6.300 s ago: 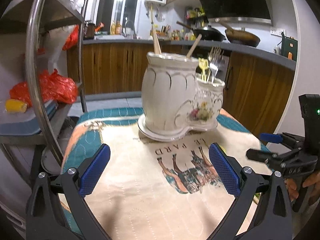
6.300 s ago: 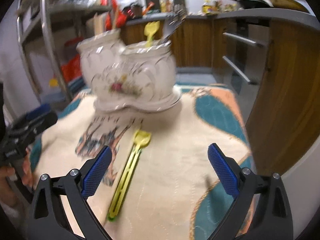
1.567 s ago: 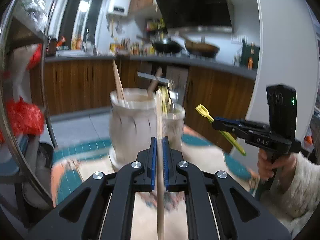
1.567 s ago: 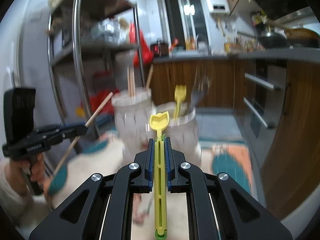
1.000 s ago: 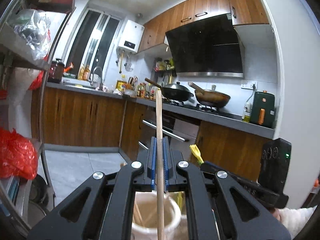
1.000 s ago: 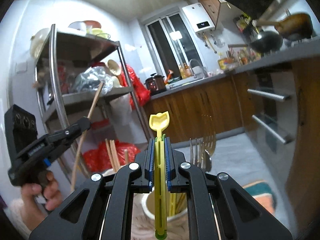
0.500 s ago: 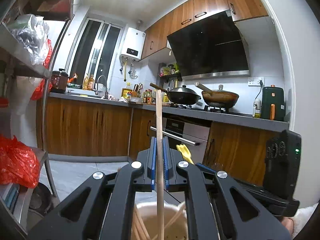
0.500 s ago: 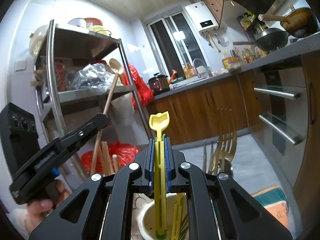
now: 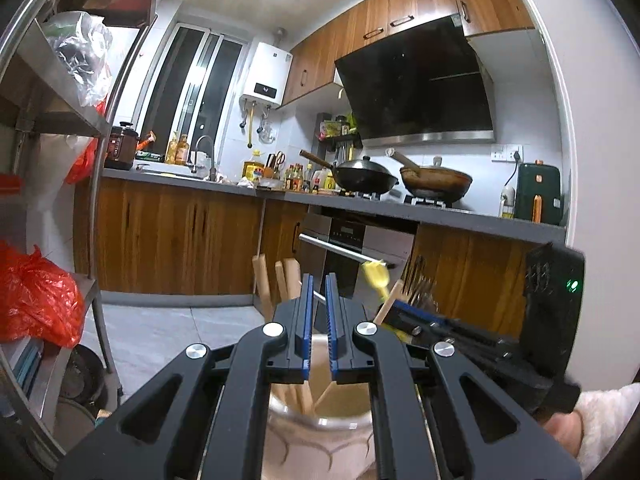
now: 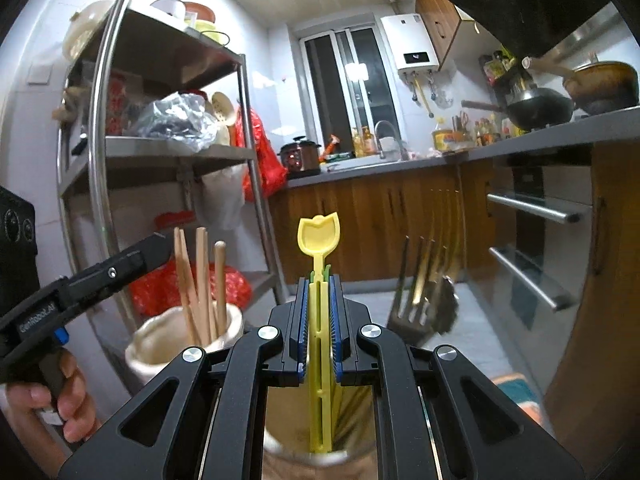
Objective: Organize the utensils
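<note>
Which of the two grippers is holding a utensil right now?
The right gripper: its fingers clamp the yellow spoon above the smaller ceramic cup. The left gripper stands slightly open, holding nothing.

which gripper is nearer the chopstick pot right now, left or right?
Left. The left gripper hangs directly over the chopstick pot, fingers slightly parted and empty. The right gripper is beside it, over the neighbouring pot, clamping the yellow fork.

Chopsticks point(image 10: 198, 280) stand in the left jar point(image 10: 160, 340) — forks point(image 10: 424, 280) stand right.
</note>
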A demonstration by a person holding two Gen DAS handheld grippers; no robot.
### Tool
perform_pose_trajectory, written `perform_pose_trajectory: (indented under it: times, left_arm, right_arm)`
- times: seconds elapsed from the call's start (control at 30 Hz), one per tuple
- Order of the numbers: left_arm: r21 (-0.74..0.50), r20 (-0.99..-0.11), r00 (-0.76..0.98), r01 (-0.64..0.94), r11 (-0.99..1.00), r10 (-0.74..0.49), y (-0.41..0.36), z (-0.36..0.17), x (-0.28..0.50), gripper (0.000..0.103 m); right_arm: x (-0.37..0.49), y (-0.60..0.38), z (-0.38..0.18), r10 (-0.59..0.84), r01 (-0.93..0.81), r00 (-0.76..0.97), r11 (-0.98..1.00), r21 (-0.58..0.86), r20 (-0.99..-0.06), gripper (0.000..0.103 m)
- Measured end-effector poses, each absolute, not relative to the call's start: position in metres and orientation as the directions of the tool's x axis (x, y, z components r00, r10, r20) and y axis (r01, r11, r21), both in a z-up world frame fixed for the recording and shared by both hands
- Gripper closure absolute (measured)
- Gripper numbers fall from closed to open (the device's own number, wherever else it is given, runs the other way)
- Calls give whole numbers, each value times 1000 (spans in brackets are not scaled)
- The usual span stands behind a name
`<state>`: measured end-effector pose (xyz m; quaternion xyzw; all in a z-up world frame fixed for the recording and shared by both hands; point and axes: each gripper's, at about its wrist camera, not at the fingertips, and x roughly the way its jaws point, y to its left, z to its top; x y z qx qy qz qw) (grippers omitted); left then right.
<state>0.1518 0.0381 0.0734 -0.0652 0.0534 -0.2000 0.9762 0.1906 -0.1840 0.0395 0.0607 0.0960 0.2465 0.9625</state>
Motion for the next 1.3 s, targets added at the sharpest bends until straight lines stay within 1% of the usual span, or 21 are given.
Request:
perform_pose_trajectory:
  times: [0.17,0.37,0.47,0.5,0.57,0.6,0.8,0.9,1.0,1.03,1.1,1.13,1.17,1.2,1.23,1.27,1.3]
  left_arm:
    - [-157,-98,913,379,912,-396,45,67,144,97]
    - [-152,-113,911,378,913,-396,47,64,139,97]
    - [-155,-117,910,379,912,-398,46,63,140,97]
    - [-161,-116,908,383,910,-403,46,64,140,97]
    - [-162,-114,908,383,910,-402,48,63,140,97]
    - [-160,-112,909,383,910,-402,48,63,139,97]
    - [-143,-114,910,381,913,-398,50,61,126,97]
    - [-133,-137,913,369,920,-386,52,57,115,97]
    - [-131,-166,917,344,930,-363,53,52,102,97]
    - [-134,-172,917,341,930,-361,54,51,98,97]
    - [-138,-189,917,330,934,-352,54,45,88,96]
    - [-132,-199,917,325,937,-346,53,42,84,95]
    - [-122,-212,917,317,941,-336,52,39,80,95]
    - [-113,-221,919,308,945,-326,51,37,77,90]
    - [-102,-234,922,292,951,-308,49,33,72,76]
    - [-98,-236,926,279,955,-294,49,31,69,66]
    - [-98,-231,931,267,959,-283,50,30,65,48]
  right_arm:
    - [183,-187,35,508,-481,839,860,171,-193,92]
    - [183,-179,26,511,-498,813,859,120,-280,92]
    - [186,-175,22,521,-509,796,852,123,-308,91]
    - [185,-175,23,519,-509,798,853,117,-307,89]
    - [182,-176,25,517,-508,805,854,114,-292,74]
    - [179,-178,27,522,-509,806,852,122,-280,70]
    - [151,-193,31,490,-477,836,871,115,-246,70]
    - [133,-200,31,477,-464,847,879,110,-232,70]
    - [108,-207,30,447,-441,869,894,75,-212,70]
    - [104,-209,31,438,-434,874,898,67,-209,68]
    - [97,-212,31,421,-420,882,906,54,-211,58]
    - [93,-215,29,412,-411,886,910,50,-213,57]
    - [91,-216,28,403,-403,889,914,47,-217,52]
    - [89,-218,26,394,-394,892,918,43,-223,48]
    - [87,-219,24,375,-378,898,925,34,-228,46]
    - [86,-220,23,360,-364,904,931,27,-231,42]
    - [84,-221,22,348,-353,909,935,21,-231,38]
